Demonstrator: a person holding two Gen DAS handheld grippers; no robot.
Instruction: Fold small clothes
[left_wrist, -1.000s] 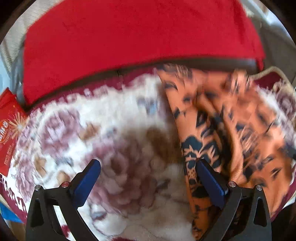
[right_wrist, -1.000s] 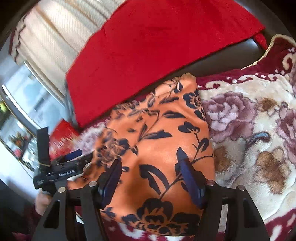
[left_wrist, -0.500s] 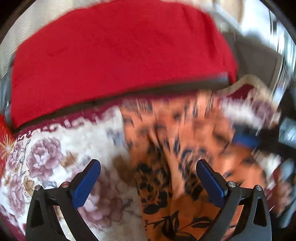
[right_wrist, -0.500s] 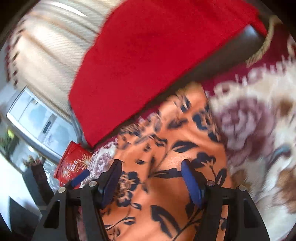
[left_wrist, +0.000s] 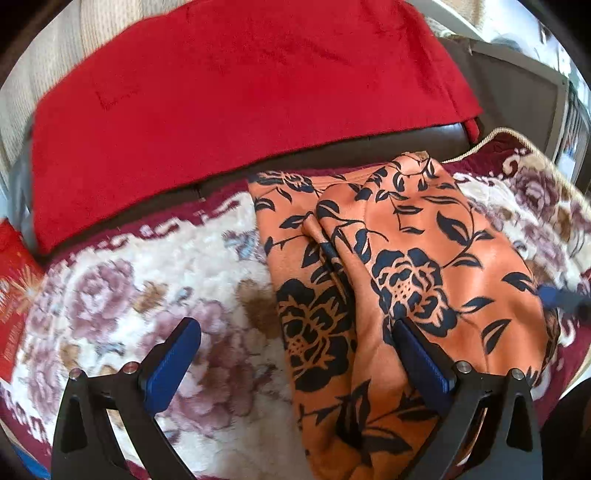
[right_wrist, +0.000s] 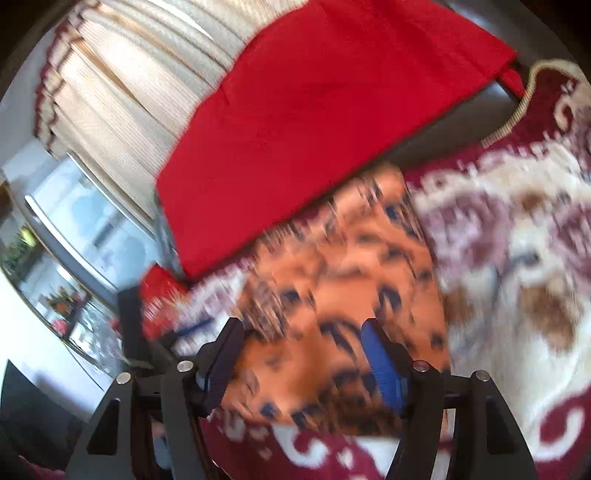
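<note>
- Orange floral-print garment (left_wrist: 399, 266), patterned with dark navy roses and leaves, lies bunched with a lengthwise crease on a plush floral blanket (left_wrist: 155, 280).
- Left gripper (left_wrist: 291, 350) is spread wide, nothing between its blue pads; one pad sits over the blanket, the other over the garment.
- Right gripper (right_wrist: 299, 354) is also parted above the garment (right_wrist: 332, 280), empty; this view is motion-blurred.
- Red cloth (left_wrist: 240, 96) drapes the dark sofa back behind.
- Red packet (left_wrist: 11, 295) lies at the blanket's left edge.
</note>
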